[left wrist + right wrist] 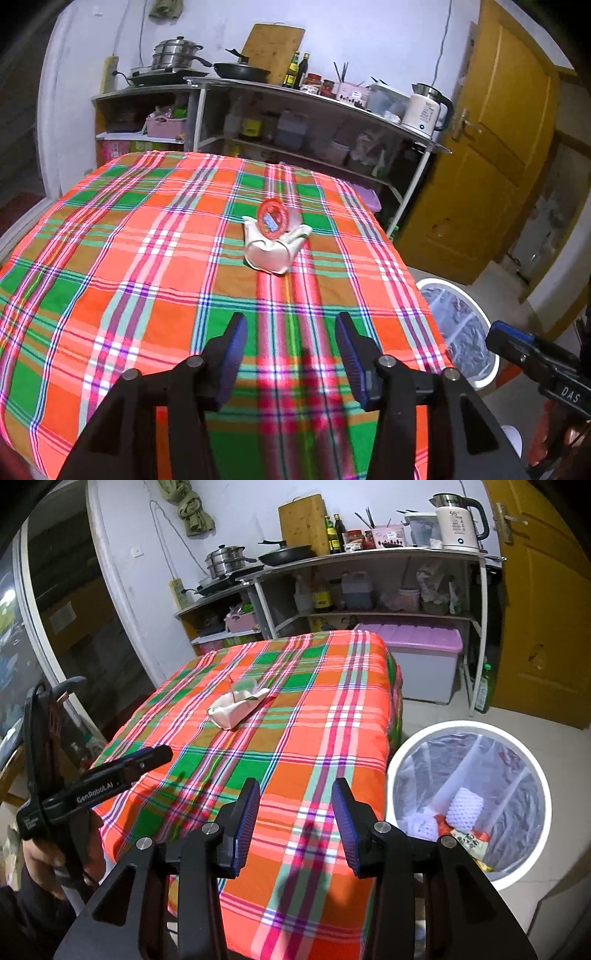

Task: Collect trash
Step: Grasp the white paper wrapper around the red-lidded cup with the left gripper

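A table covered by a bright plaid cloth (147,258) in orange, green and pink fills the middle of a small kitchen. Near the centre of the cloth lie the last pieces of trash: a crumpled white paper wrapper (271,251) with a small clear plastic cup (275,218) resting on it, tipped on its side so its round red lid faces the left gripper.

The left gripper (291,350) hovers over the near part of the table, its jaws spread wide apart with nothing between them, well short of the wrapper. The right gripper (293,823) hovers over the table's near right corner, its jaws also released and holding nothing.

On the floor just beside the table's right edge stands a round white trash bin (532,771) lined with a clear bag. Inside it are a white foam net sleeve (463,808) and a red and yellow snack packet (471,840).

Behind the table, a metal shelf (369,555) carries a frying pan (284,554), a steamer pot (225,559), bottles and a white electric kettle (458,520). A yellow door (543,602) stands at the right.
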{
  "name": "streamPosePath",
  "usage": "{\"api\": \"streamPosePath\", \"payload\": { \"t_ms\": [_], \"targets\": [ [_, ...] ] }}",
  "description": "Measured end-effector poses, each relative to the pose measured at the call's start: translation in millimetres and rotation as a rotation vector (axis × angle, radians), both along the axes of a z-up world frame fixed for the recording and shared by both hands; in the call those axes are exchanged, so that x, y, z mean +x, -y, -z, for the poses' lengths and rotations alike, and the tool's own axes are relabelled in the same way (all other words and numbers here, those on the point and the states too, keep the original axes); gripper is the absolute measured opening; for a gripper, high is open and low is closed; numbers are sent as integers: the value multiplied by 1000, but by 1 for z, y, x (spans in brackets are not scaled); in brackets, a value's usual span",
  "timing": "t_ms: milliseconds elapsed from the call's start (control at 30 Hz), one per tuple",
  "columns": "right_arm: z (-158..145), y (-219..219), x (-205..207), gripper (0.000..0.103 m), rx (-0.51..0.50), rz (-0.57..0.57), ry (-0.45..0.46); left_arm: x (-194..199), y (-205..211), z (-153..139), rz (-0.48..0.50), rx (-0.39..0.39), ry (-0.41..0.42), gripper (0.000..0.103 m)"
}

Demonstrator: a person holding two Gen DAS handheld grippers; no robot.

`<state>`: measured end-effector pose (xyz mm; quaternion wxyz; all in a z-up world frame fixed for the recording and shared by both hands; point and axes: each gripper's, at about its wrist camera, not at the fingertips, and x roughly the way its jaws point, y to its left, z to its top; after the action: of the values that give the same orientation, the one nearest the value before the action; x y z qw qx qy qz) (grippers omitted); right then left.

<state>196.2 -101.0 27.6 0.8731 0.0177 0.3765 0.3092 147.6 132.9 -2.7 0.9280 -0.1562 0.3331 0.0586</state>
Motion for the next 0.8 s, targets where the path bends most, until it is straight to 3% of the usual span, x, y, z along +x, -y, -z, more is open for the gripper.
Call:
{"api": "streamPosePath", "payload": {
  "t_ms": [800],
  "targets": [
    [22, -17, 44, 42, -10, -6, -52, 102, -27, 38, 28, -2, -94, 66]
  ]
}}
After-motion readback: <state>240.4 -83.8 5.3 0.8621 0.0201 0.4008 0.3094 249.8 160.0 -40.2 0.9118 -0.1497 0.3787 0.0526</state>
